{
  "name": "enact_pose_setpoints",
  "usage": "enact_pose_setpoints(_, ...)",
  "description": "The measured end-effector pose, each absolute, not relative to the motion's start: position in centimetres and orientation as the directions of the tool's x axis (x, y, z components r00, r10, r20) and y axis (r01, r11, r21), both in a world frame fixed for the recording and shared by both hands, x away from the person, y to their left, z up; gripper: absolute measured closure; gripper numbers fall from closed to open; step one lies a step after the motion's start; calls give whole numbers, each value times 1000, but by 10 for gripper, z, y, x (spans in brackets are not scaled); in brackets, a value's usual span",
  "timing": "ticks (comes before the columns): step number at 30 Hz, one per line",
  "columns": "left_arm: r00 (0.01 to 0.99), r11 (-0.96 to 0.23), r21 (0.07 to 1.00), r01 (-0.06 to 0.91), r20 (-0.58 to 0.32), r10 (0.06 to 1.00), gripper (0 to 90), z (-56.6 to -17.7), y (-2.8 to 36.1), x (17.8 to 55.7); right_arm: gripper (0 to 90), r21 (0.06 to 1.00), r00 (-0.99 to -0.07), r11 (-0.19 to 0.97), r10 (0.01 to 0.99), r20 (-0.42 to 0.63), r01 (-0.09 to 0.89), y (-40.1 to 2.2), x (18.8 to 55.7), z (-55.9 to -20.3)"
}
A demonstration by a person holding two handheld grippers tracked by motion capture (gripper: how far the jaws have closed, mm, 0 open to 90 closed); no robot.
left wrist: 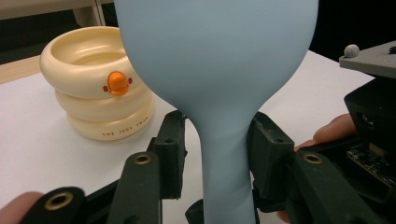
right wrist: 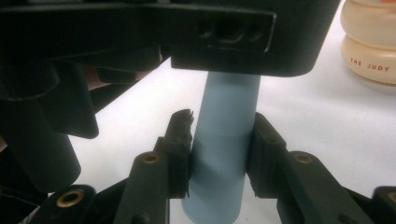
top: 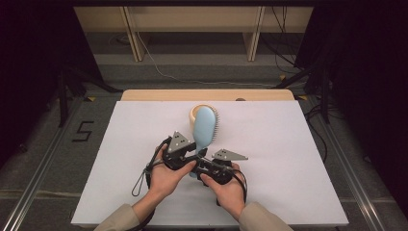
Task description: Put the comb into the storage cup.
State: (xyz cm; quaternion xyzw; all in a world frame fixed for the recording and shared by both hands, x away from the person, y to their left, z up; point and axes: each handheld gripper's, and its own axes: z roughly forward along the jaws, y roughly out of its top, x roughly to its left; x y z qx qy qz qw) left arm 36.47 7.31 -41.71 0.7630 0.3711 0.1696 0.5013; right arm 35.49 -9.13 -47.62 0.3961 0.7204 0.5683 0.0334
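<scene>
On the white desk (top: 288,183), mid-near, a pale blue hairbrush (top: 204,126) is clamped at its handle end by the right claw (top: 208,169), freeing the left claw (left wrist: 215,140) to stand slack around the neck (cream ringed pot (left wrist: 95,79) behind).

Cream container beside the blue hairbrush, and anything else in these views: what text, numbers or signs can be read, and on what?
"THE JUDY SWAN": bottom ring of the cream container, left gripper view; last word small, uncertain.
"THE JUDY": same container, right gripper view, cut off by the frame.
"5": black mark on the floor, high view.
Hairbrush: no text seen.
</scene>
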Motion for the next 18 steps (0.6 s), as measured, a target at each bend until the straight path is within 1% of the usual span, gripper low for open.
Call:
enact_pose_setpoints(6, 668, -227, 889, 397, -110, 736, 574, -418, 73, 365, 655, 841, -677, 21, 604, 420, 540, -93, 355, -476)
enact_pose_setpoints(9, 668, -218, 889, 403, -122, 734, 541, -417, 73, 366, 656, 842, -677, 17, 603, 421, 539, -93, 355, -475)
enact_pose_setpoints(10, 670, -216, 889, 404, -126, 732, 499, -417, 73, 366, 655, 844, -677, 15, 604, 420, 537, -94, 356, -475)
enact_pose_setpoints(11, 673, -213, 889, 406, -133, 728, 499, -416, 73, 366, 655, 844, -677, 15, 604, 420, 537, -94, 356, -475)
enact_pose_setpoints(12, 678, -208, 889, 408, -142, 721, 440, -415, 73, 366, 655, 840, -672, 8, 604, 428, 542, -94, 356, -475)
enact_pose_setpoints(16, 682, -207, 888, 411, -149, 716, 281, -412, 72, 365, 655, 840, -670, 0, 603, 433, 543, -95, 356, -475)
enact_pose_setpoints(17, 686, -214, 889, 406, -141, 714, 281, -412, 72, 366, 655, 840, -670, 0, 603, 433, 543, -95, 356, -475)
enact_pose_setpoints(18, 687, -218, 888, 405, -138, 713, 246, -411, 71, 365, 655, 839, -669, -4, 601, 436, 544, -95, 356, -475)
